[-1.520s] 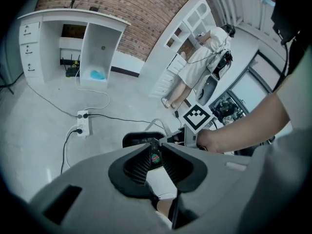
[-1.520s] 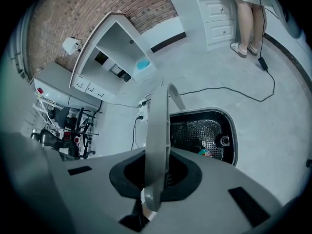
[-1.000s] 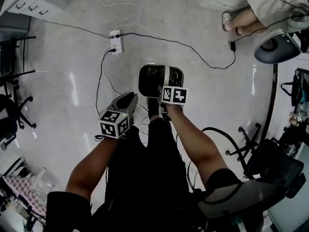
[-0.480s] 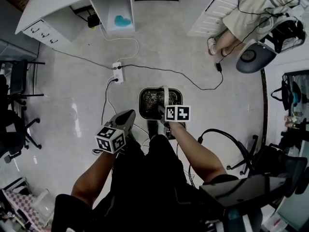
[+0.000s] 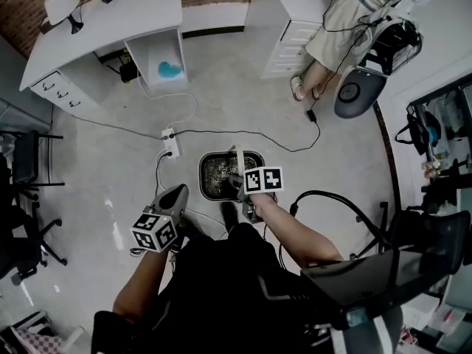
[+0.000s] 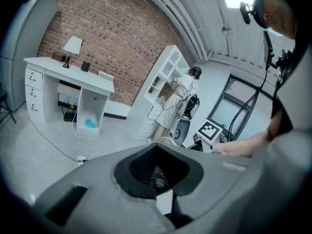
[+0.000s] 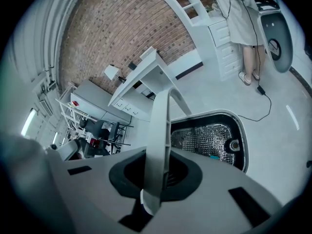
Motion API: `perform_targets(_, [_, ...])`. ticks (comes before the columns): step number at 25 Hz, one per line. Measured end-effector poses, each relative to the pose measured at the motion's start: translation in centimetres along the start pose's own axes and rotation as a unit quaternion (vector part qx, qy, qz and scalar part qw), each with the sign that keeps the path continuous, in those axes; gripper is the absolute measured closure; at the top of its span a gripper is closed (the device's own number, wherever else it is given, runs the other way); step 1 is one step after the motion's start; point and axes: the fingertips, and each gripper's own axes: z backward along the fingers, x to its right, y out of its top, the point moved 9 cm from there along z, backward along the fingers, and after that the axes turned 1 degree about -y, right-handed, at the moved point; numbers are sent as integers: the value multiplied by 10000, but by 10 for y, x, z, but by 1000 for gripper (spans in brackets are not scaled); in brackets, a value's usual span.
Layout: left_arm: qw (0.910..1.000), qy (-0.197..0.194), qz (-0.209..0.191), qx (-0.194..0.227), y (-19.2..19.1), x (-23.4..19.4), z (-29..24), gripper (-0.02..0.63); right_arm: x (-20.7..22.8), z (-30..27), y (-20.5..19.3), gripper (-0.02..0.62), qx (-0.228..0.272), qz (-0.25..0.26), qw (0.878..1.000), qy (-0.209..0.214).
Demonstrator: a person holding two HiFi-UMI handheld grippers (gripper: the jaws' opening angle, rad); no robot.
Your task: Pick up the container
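Note:
The container is a black oval bin with a wire-mesh inside and a white bail handle. In the head view it hangs above the floor in front of my legs. My right gripper is shut on that handle, which runs upright between its jaws in the right gripper view; the container's basin shows below and to the right. My left gripper hovers to the left of the container, apart from it, jaws shut with nothing between them.
A power strip with trailing cables lies on the floor beyond the container. Farther off stand a white desk, a white shelf unit and a person. Office chairs are at left, a black chair at right.
The view has risen and the floor has dropped away. The container stays hanging from my right gripper. My left gripper has drifted down and to the left.

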Motion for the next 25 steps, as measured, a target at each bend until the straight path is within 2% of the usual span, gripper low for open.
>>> perform_targets(3, [9998, 62, -149, 123, 16, -2, 8, 595, -16, 17, 4, 568, 65, 91, 9998, 138])
perform_targets(10, [9989, 151, -3, 445, 36, -5, 25, 595, -51, 37, 12, 568, 206, 6, 9991, 369])
perform_targets(15, [9984, 60, -173, 537, 51, -2, 25, 595, -63, 41, 17, 568, 248, 22, 9988, 416])
perform_targets(20, [9976, 60, -204, 664, 63, -3, 28, 595, -73, 41, 19, 568, 264, 182, 9982, 503])
perform_targets(25, [9973, 90, -183, 710, 67, -4, 29, 595, -75, 43, 22, 568, 319, 114, 9982, 492])
